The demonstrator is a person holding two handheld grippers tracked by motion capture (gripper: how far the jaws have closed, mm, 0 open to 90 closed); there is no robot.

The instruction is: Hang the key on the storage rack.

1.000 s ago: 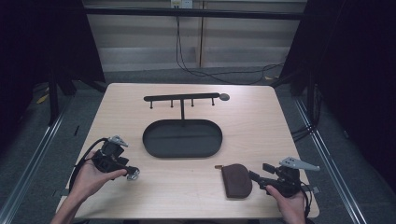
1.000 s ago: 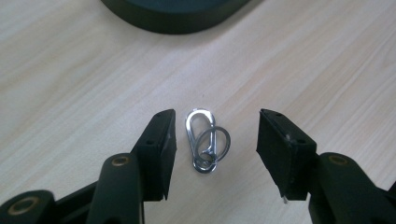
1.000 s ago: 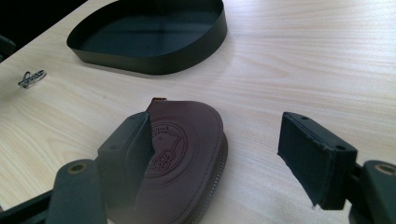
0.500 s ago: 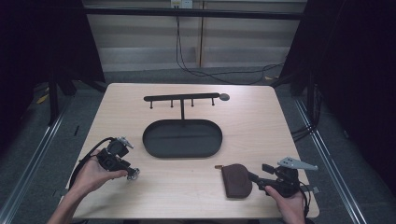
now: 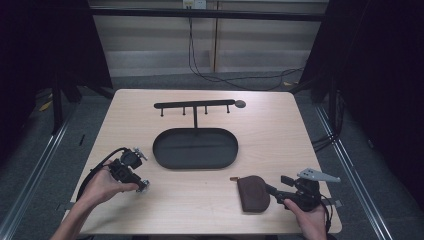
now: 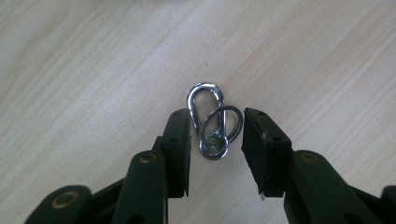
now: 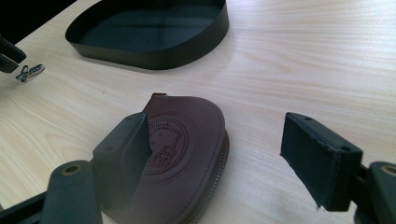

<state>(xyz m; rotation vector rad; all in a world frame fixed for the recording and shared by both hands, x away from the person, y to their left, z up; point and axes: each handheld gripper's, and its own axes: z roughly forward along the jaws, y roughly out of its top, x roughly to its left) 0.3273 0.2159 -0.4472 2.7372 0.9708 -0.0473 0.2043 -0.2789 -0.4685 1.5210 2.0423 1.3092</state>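
Note:
A silver carabiner clip with a key ring [image 6: 210, 122] lies flat on the wooden table. My left gripper [image 6: 217, 115] points down at it with a jaw on either side. The jaws have just been closing on it, but a gap still shows at the right pad [image 6: 256, 140]. In the high view the left gripper [image 5: 140, 184] is at the front left. A brown leather zip pouch [image 7: 187, 154] lies at the front right. My right gripper [image 7: 217, 128] stands open, its left jaw over the pouch [image 5: 253, 193] and its right jaw beside it, with nothing gripped.
A black oval tray [image 5: 195, 150] sits mid-table, with its near wall [image 7: 154, 58] in the right gripper view. Behind it stands a black rack with hooks [image 5: 195, 106]. The clip [image 7: 29, 72] also appears far left in the right gripper view. Dark floor and cables surround the table.
The left hand has edged slightly to the right over the clip. The right hand and the pouch have stayed where they were.

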